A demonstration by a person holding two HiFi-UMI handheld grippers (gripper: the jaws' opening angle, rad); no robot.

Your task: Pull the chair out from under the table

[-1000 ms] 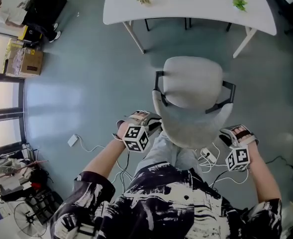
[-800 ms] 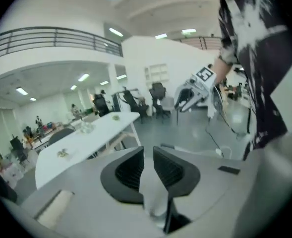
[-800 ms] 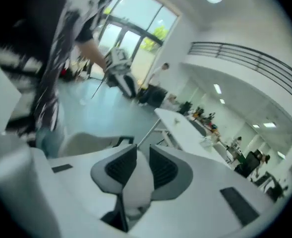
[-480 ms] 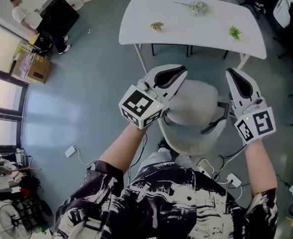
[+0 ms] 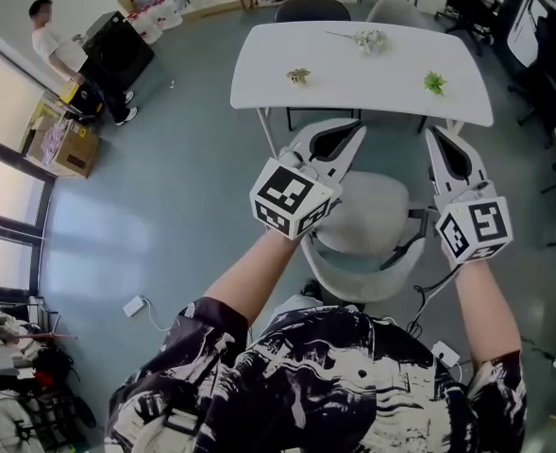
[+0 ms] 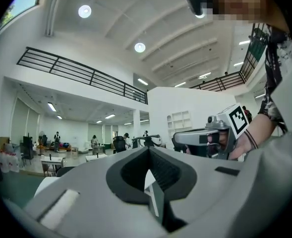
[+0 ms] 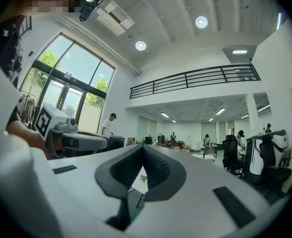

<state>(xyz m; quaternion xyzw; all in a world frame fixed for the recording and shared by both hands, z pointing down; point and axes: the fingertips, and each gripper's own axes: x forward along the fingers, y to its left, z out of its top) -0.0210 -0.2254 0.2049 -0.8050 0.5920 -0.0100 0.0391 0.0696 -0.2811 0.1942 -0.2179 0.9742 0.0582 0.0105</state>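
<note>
The grey chair (image 5: 374, 217) with black armrests stands on the floor in front of the white table (image 5: 353, 64), its seat outside the table's edge. I hold both grippers up high above it, pointing level toward the table. My left gripper (image 5: 358, 128) is shut with nothing between its jaws; its closed tips (image 6: 148, 152) fill the left gripper view. My right gripper (image 5: 435, 134) is also shut and empty, with the same closed tips (image 7: 143, 150) in its own view. Neither touches the chair. Each gripper view shows the other gripper beside it.
Small plant sprigs (image 5: 299, 75) lie on the table. More chairs (image 5: 312, 8) stand behind it. A person (image 5: 46, 38) is by a black case (image 5: 117, 50) and a cardboard box (image 5: 65, 144) at upper left. Cables and a plug (image 5: 134, 306) lie on the floor.
Both grippers rose from low beside the chair's back to high above it and turned level. Their jaws closed. The chair stayed where it stands.
</note>
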